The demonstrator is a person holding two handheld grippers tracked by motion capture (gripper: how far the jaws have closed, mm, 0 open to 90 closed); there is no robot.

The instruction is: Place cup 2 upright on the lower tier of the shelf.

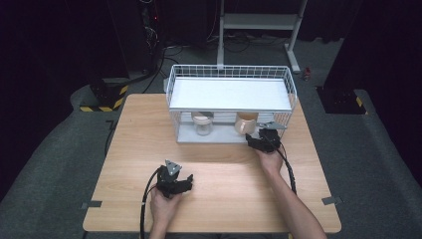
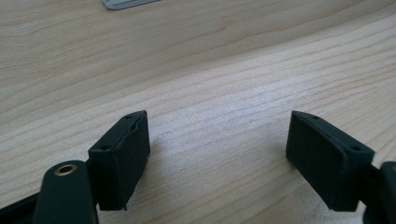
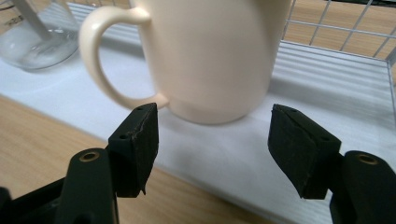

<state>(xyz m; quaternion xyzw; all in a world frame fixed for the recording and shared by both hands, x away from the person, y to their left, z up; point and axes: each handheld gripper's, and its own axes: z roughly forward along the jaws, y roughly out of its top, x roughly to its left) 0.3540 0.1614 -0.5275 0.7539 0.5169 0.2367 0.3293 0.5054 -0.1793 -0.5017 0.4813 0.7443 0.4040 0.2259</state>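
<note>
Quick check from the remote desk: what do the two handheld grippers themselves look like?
Both are black. The left gripper carries a grey three-cornered plate and trails a black cable beside the forearm. The right gripper has the same plate and cable. Each jaw ends in a blocky black pad, with a brass-coloured eyelet behind it.

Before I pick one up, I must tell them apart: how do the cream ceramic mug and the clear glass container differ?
The cream ceramic mug is opaque; the clear glass container is see-through. The mug has a loop handle toward the container, which shows none. Both stand on the rack's white lower shelf.
</note>
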